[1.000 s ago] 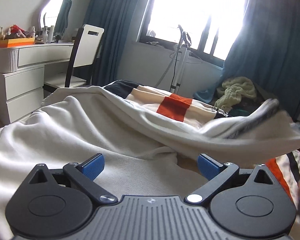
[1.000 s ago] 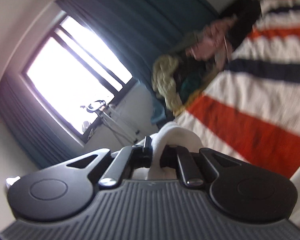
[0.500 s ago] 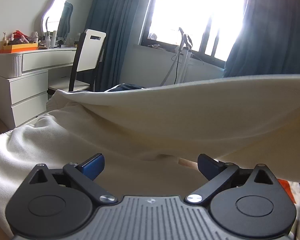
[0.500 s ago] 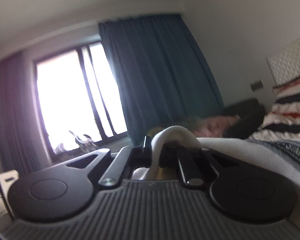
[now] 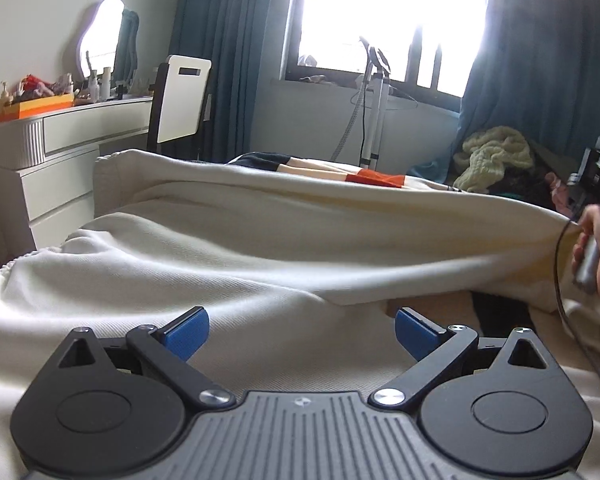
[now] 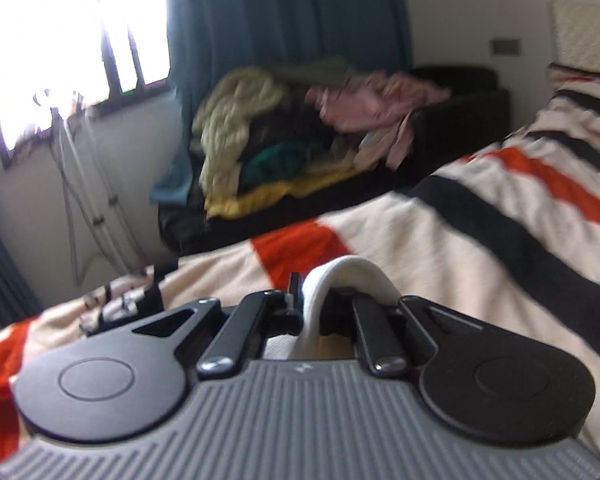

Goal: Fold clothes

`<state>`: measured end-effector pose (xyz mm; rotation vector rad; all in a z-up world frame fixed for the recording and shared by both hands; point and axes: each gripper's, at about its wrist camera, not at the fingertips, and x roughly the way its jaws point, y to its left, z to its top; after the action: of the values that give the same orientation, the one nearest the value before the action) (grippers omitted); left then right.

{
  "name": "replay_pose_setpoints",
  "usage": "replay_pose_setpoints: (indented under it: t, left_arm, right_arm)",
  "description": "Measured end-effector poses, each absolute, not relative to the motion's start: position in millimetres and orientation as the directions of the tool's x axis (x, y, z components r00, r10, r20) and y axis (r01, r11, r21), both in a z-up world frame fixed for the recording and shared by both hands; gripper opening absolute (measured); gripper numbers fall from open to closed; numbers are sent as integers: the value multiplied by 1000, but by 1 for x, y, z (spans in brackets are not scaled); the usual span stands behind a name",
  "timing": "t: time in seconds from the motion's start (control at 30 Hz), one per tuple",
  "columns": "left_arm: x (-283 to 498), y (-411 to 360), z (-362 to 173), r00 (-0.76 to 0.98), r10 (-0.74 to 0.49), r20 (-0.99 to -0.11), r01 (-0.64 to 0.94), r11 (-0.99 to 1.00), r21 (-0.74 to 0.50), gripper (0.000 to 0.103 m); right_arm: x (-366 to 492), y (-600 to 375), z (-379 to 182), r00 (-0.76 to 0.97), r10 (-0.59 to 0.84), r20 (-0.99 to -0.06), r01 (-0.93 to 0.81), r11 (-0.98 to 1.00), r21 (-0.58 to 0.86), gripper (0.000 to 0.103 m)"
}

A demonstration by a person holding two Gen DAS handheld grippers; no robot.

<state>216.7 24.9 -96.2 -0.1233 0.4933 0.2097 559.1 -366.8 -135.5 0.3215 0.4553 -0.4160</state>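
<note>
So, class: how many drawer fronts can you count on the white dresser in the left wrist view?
3 on the white dresser: top drawer, middle drawer, bottom drawer, stacked downward. More may be hidden behind the cream garment.

Bedroom behind the bed

We see a white dresser with an orange box and a mirror, a white-backed chair, teal curtains, a bright window, a garment steamer, and a dark seat piled with crumpled laundry.
</note>
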Motion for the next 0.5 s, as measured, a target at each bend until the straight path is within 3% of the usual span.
replay_pose_setpoints:
  t: [0.1, 0.17, 0.2, 0.23, 0.3, 0.37, 0.43, 0.5]
  left_arm:
    - [225, 20, -100, 859, 169, -484, -223, 973, -55, 100]
    - [230, 18, -102, 857, 166, -488, -218, 975, -51, 100]
    - [231, 17, -102, 858, 166, -487, -216, 975, -48, 100]
    - [232, 17, -102, 859, 167, -484, -216, 975, -47, 100]
    - [232, 17, -101, 861, 168, -480, -217, 975, -47, 100]
    - [230, 17, -99, 862, 167, -479, -218, 975, -52, 100]
    - [225, 17, -95, 865, 158, -477, -211, 976, -61, 100]
    - [219, 15, -90, 868, 143, -475, -194, 979, -60, 100]
  right_arm:
    - [568, -369, -143, 802, -244, -545, 432, 867, 248, 11]
    - [565, -371, -149, 791, -164, -590, 381, 886, 264, 24]
    - [563, -373, -151, 782, -124, -611, 355, 894, 273, 38]
    - [552, -374, -149, 794, -85, -601, 318, 902, 292, 52]
    - [529, -376, -143, 815, -8, -580, 241, 914, 327, 67]
    - [500, -377, -134, 840, 36, -542, 177, 925, 336, 67]
    - [465, -377, -123, 872, 48, -488, 127, 939, 319, 80]
    - [430, -378, -115, 893, 63, -446, 81, 952, 295, 80]
